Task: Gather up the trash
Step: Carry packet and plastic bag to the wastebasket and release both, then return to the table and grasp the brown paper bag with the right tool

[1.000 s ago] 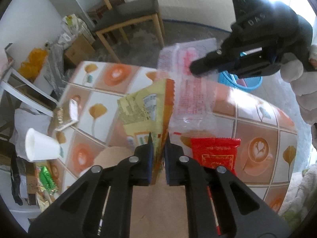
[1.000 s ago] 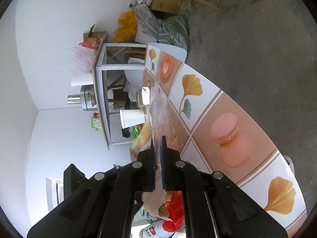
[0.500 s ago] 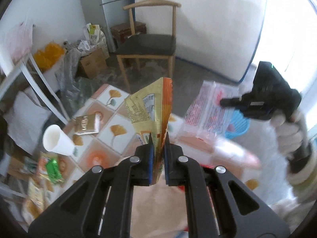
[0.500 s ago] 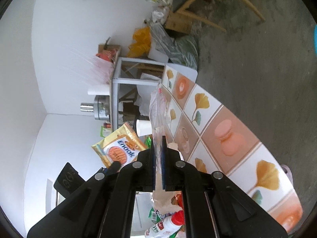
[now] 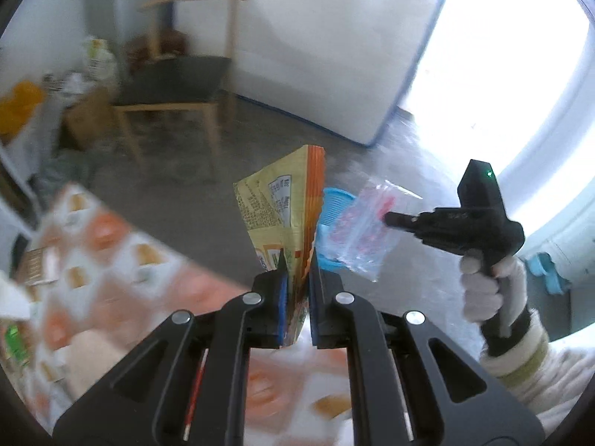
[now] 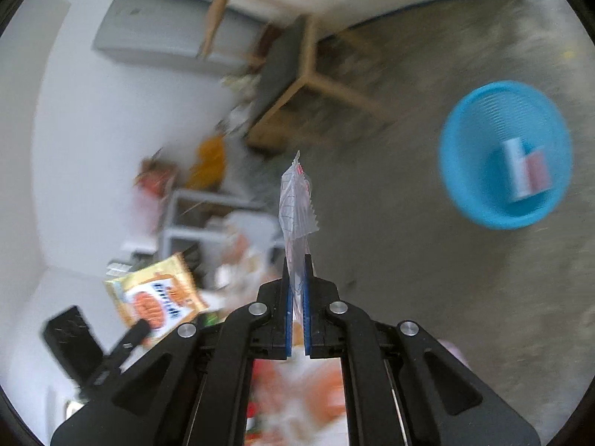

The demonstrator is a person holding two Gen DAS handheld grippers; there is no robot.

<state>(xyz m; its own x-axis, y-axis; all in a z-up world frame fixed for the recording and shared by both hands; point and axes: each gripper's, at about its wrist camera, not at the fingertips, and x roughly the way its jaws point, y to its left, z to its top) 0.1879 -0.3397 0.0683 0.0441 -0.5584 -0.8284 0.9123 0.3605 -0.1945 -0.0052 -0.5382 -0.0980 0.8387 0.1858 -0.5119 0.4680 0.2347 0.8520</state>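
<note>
The blue basket (image 6: 505, 154) on the floor was the landmark, and the step in hand looked like carrying 2 wrappers off the table (image 5: 122, 245) to drop them in it. To do it well, each gripper probably needed to be brought squarely above the basket's mouth before letting go, since light film would likely drift; releasing low and 1 at a time seemed safer.

The left gripper (image 5: 296, 273) was clamped on a yellow packet (image 5: 284, 204), held upright in the air on the table side of the basket. The right gripper (image 6: 296, 273) was pinched together on a clear wrapper (image 6: 297, 200), also in the air, nearer the basket but apparently not yet over it.

The right wrist view showed the basket whole, with 1 small carton (image 6: 528, 171) already lying inside, and the packet's printed orange front. The left wrist view hid most of the basket behind the packet and wrapper, but alone showed the gloved hand (image 5: 487, 282) gripping the right tool and the wrapper's flat face with its red print.
</note>
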